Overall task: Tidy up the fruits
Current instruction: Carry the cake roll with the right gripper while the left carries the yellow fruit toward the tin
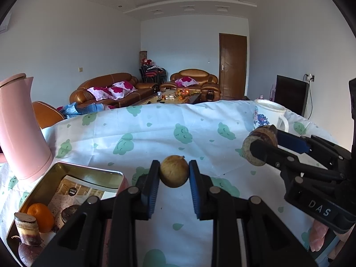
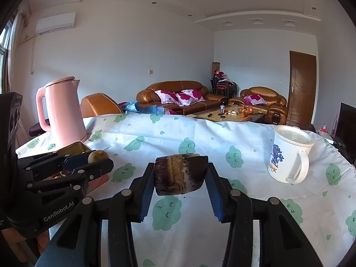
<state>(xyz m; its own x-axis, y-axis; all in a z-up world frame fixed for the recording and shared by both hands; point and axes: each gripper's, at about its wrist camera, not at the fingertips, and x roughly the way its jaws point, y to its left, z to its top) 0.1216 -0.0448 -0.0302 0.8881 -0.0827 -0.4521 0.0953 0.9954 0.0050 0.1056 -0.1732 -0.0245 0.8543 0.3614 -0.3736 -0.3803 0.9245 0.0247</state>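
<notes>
My left gripper [image 1: 174, 173] is shut on a round tan fruit [image 1: 174, 170] and holds it above the cloth, right of the tin. It also shows in the right wrist view [image 2: 98, 155]. My right gripper [image 2: 180, 174] is shut on a dark brown sugarcane piece [image 2: 180, 173], held above the cloth; it shows in the left wrist view [image 1: 259, 144] at the right. A gold metal tin [image 1: 66, 173] at the lower left holds an orange [image 1: 41, 217], a short sugarcane piece [image 1: 26, 229] and a dark fruit [image 1: 27, 253].
A pink kettle [image 2: 63, 111] stands behind the tin at the table's left. A white lidded mug [image 2: 289, 153] stands at the right. The table is covered by a white cloth with green prints [image 2: 178, 133]. Sofas and a coffee table lie beyond.
</notes>
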